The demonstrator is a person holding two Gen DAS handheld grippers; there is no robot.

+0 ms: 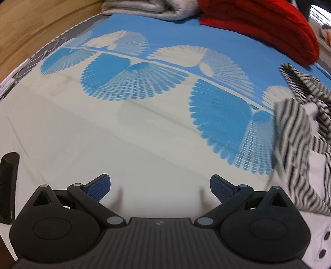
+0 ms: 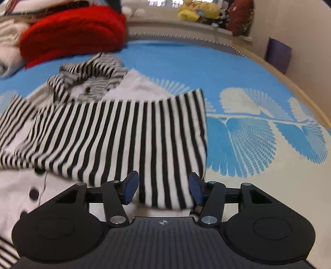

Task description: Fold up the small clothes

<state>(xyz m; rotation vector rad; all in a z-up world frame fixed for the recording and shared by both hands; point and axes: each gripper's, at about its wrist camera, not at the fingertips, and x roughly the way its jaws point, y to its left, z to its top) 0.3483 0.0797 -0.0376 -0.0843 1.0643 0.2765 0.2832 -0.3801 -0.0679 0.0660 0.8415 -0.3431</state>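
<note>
The right gripper (image 2: 163, 187) hovers low over the near edge of the striped garment (image 2: 124, 134), its blue pads (image 2: 130, 186) parted, with the folded striped edge lying between them but neither pad pressing on it. The garment (black-and-white stripes over a white buttoned panel (image 2: 24, 186)) lies partly folded on the bed sheet (image 2: 258, 165), a blue and cream spread printed with fan-shaped leaves. Its rumpled collar end (image 2: 91, 76) points toward the far side. The left gripper (image 1: 160, 187) hangs over bare cream sheet with its fingers wide apart and nothing between them; the same garment sits just to its right. Farther back, a red knitted bundle (image 2: 70, 31) rests beside a pale grey folded cloth (image 1: 144, 8). Beyond the bed, stuffed toys (image 2: 198, 11) line a ledge.
</note>
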